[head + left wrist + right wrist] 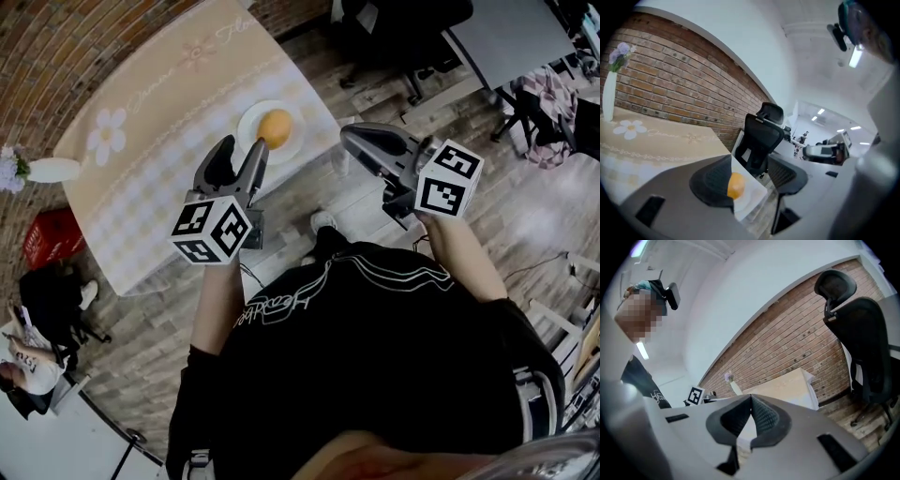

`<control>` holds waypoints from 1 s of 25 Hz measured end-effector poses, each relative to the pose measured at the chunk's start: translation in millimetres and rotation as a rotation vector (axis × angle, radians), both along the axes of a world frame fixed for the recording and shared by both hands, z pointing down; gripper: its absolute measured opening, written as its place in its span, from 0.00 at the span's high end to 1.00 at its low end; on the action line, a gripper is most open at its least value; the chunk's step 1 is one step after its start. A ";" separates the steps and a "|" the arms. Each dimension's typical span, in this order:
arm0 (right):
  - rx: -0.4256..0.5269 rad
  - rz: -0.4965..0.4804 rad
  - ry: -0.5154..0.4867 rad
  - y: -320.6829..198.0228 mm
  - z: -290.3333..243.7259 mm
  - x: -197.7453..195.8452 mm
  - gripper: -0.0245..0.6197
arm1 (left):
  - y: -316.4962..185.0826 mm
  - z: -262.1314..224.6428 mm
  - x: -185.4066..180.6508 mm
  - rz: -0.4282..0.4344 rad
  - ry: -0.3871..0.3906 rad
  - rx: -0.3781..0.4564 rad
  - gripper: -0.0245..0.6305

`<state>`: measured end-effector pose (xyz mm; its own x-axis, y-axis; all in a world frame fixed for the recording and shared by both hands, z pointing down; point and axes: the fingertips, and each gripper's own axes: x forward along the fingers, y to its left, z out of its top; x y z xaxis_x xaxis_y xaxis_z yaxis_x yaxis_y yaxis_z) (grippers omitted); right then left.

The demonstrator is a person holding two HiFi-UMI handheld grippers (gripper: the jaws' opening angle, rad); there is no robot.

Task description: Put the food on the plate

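Note:
A round orange piece of food [275,127] lies on a white plate [248,122] near the right corner of the table [159,150]. My left gripper [244,148] hovers over the table's near edge, just short of the plate. It is open and holds nothing. In the left gripper view the food [736,186] and plate [753,197] show beyond the gap of the left gripper [750,164], partly hidden by the left pad. My right gripper [349,137] is off the table to the right, shut and empty, its tips meeting in the right gripper view [751,397].
A beige flowered cloth covers the table, with a white vase [52,170] of flowers at the far left. A black office chair [394,28] stands beyond the table's right end. A red object [52,234] sits on the floor, and a seated person [28,361] is at lower left.

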<state>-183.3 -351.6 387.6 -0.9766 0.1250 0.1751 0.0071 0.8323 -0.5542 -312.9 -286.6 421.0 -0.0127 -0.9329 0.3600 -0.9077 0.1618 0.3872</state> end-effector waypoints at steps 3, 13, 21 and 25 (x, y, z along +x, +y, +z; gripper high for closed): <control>0.075 -0.003 -0.005 15.8 -15.3 3.8 0.97 | 22.5 -38.8 12.3 0.022 0.073 0.077 0.71; 0.059 -0.031 -0.104 75.5 -52.9 17.4 0.97 | 84.3 -93.0 77.9 0.191 0.106 0.145 0.93; 0.066 -0.063 -0.137 104.7 -65.1 25.5 0.97 | 100.8 -111.1 101.9 0.236 0.037 0.151 0.94; 0.061 -0.056 -0.140 104.1 -65.7 27.4 0.97 | 100.2 -110.3 104.9 0.237 0.040 0.145 0.94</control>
